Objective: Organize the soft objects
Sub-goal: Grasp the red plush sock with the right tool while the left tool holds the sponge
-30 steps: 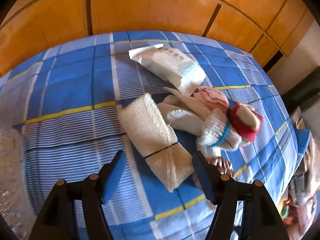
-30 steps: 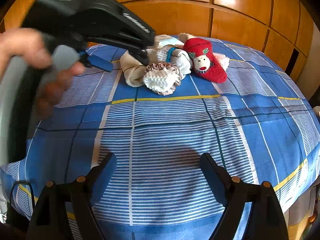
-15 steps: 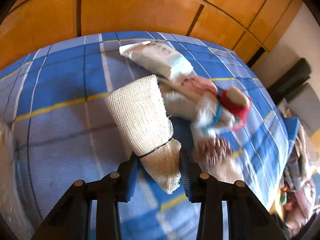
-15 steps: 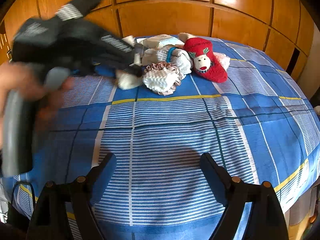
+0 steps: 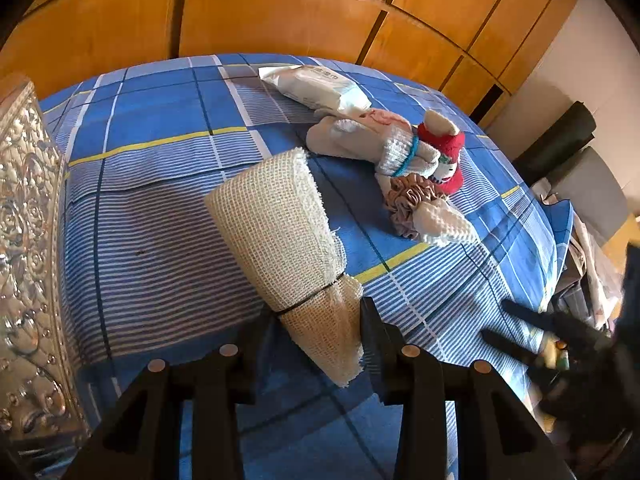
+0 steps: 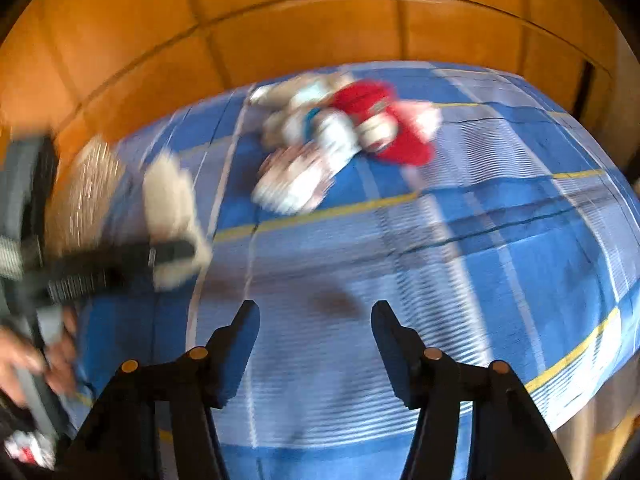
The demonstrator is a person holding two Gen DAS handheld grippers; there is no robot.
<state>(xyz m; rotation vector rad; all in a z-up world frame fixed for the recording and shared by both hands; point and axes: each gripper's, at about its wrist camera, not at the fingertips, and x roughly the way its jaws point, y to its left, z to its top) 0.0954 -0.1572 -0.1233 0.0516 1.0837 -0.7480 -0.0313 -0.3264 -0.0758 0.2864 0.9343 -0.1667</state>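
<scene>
My left gripper is shut on the lower end of a cream mesh cloth roll tied with a thin black band, and holds it above the blue checked bedspread. To the right lies a pile of socks with a red sock, a pink scrunchie and a white knit piece. The right wrist view is blurred. In it my right gripper hangs over bare bedspread, its jaws closing with nothing between them. The roll shows at the left there.
A white wipes packet lies behind the pile. A silver embossed object stands at the bed's left edge. Wooden wardrobe doors rise behind the bed. Clutter lies beyond the bed's right edge.
The left gripper closed on the mesh roll and carried it left, away from the sock pile. The right gripper's jaws narrowed and its view swung and blurred.
</scene>
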